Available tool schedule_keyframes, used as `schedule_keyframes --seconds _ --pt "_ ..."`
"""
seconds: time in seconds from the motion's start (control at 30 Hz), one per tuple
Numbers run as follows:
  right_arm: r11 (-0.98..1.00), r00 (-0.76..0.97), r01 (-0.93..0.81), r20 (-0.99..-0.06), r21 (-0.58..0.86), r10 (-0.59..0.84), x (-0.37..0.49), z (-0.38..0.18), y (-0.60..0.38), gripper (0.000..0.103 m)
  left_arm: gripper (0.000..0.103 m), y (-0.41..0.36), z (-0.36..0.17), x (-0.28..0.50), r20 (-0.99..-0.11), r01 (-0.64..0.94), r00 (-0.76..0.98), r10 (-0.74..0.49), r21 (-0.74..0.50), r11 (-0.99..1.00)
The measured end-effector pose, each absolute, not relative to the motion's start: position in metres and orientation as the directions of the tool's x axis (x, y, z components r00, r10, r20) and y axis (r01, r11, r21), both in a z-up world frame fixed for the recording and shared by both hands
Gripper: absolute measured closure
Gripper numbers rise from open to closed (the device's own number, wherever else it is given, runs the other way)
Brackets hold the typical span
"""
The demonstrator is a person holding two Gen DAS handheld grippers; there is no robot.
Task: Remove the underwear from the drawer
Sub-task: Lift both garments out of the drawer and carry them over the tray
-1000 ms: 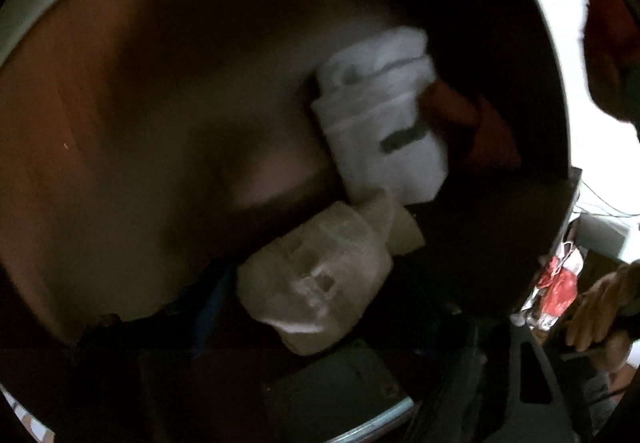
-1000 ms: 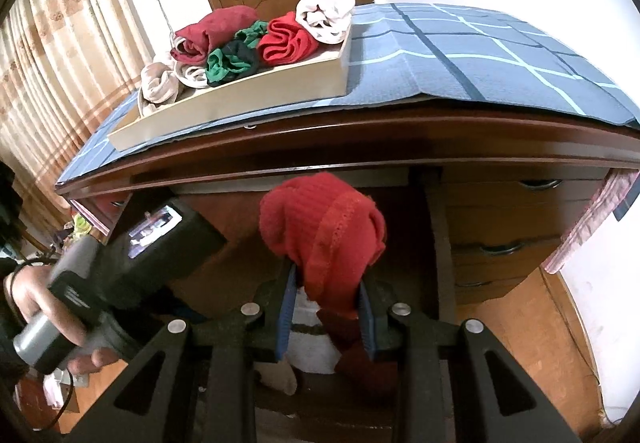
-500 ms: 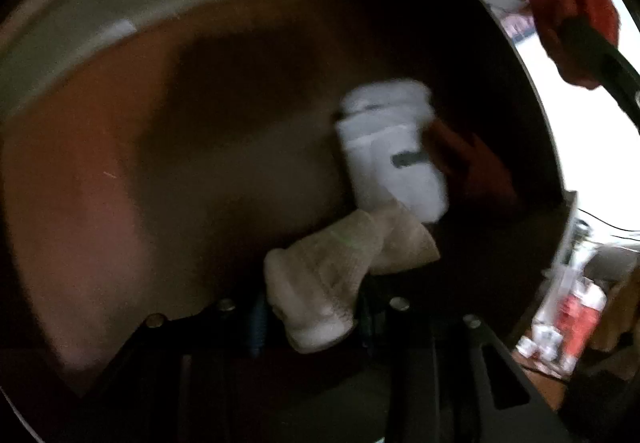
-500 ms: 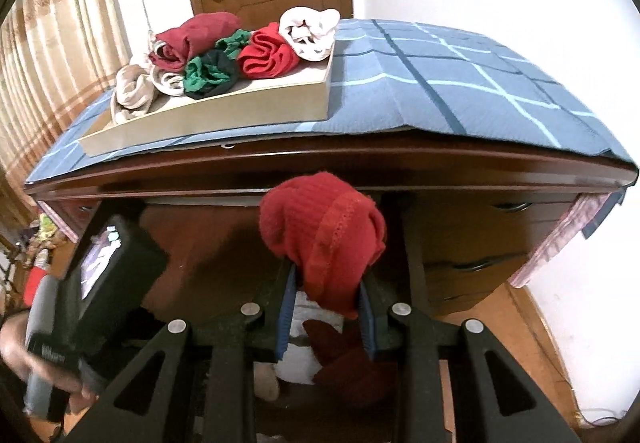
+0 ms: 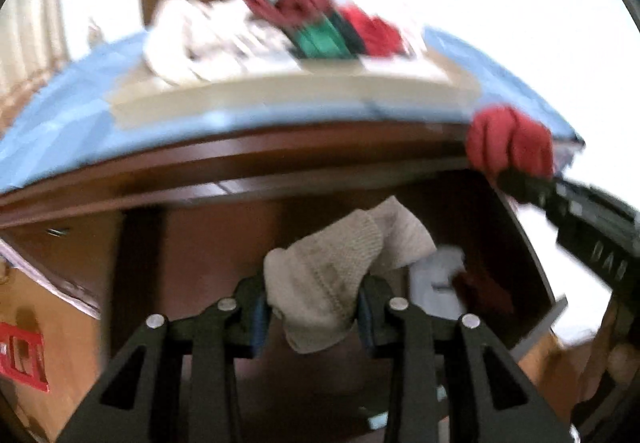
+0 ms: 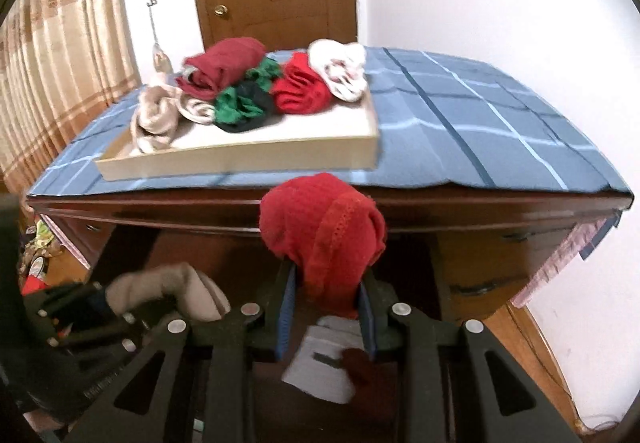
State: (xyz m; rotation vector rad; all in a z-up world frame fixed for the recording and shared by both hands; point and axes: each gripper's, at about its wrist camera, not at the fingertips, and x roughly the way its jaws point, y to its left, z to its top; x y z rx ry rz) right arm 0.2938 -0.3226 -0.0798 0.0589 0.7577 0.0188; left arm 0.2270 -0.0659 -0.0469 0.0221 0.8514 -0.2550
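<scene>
Both grippers are mid-lift, each carrying one piece out of the open drawer (image 6: 224,255). The left gripper (image 5: 316,313) has just closed its fingers on a beige rolled underwear (image 5: 328,279), and the right gripper (image 6: 326,317) pinches a red underwear (image 6: 324,231) — both bundles sit above the drawer, below the dresser's edge. The next move probably calls for carrying them up to the tray (image 6: 240,159) on the blue checked cloth (image 6: 480,123), clearing that edge. Both grippers point forward and downward; a white folded piece (image 6: 324,363) remains in the drawer.
</scene>
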Motion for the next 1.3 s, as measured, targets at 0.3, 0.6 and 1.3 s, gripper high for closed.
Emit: schedule_keyframes --seconds 0.3,0.6,1.3 --pt "0.997 0.782 -0.037 -0.62 0.063 0.068 0.293 -0.05 -0.293 0.073 0.069 -0.038 -0.014 0.249 -0.64 0.1 0.766 -0.06 0.027 0.995" --pt "0.997 0.813 -0.045 -0.577 0.062 0.073 0.295 -0.032 -0.277 0.073 0.069 -0.03 0.013 0.24 -0.557 0.027 0.83 0.0 0.041 0.999" --pt "0.993 0.844 -0.039 -0.528 0.111 0.092 0.318 -0.011 -0.276 0.073 0.069 -0.024 0.045 0.265 -0.463 -0.023 0.886 0.032 0.026 0.999"
